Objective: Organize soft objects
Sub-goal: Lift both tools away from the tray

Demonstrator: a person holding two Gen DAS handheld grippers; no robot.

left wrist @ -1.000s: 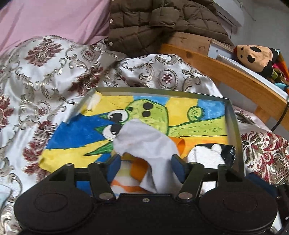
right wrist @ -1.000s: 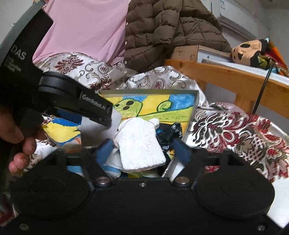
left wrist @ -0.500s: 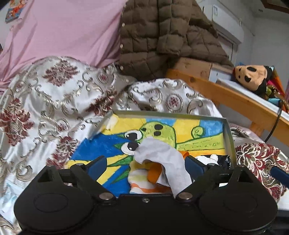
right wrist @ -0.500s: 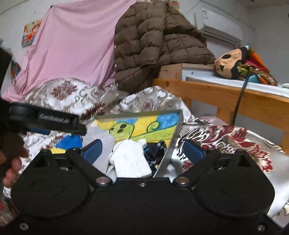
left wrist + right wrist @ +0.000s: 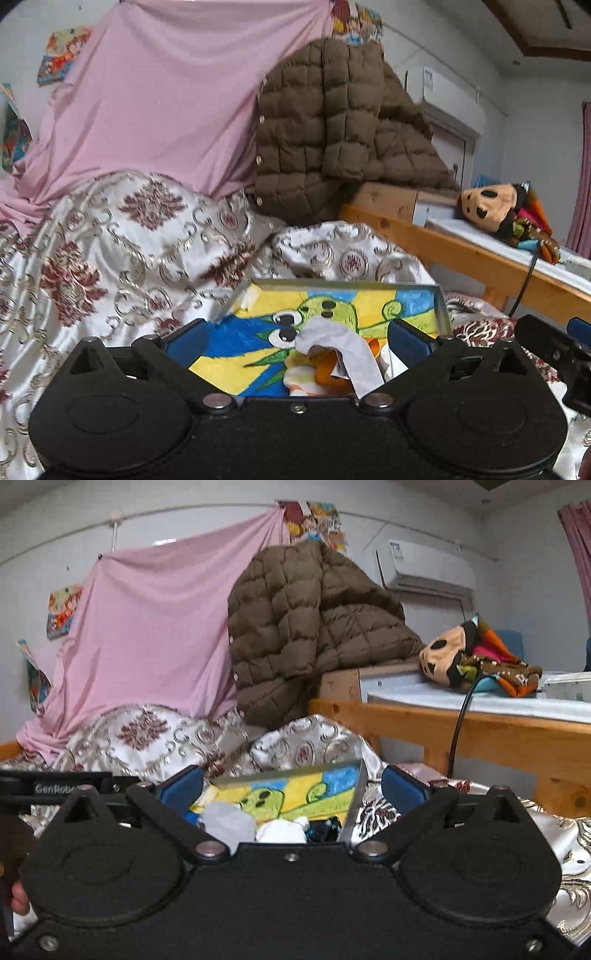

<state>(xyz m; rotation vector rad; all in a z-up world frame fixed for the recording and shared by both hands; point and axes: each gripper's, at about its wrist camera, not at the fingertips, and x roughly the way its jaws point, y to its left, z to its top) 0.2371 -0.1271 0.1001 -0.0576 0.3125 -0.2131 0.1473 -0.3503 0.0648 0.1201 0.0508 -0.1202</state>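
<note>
Messy bedroom, patterned bedspread point(image 5: 110, 258) everywhere. Tray point(image 5: 441, 306) sits on it with grey cloth point(image 5: 343, 347) and white cloth point(image 5: 280, 830) piled at its near end. Left gripper point(image 5: 295, 338) and right gripper point(image 5: 291, 788) both opening wide, gripping nothing.

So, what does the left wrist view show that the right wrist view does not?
Only the left wrist view shows the orange cloth under the grey cloth, and the right gripper at its edge. Only the right wrist view shows the black cloth and a person's fingers. Both show the painted tray, the brown jacket and the pink sheet.
</note>
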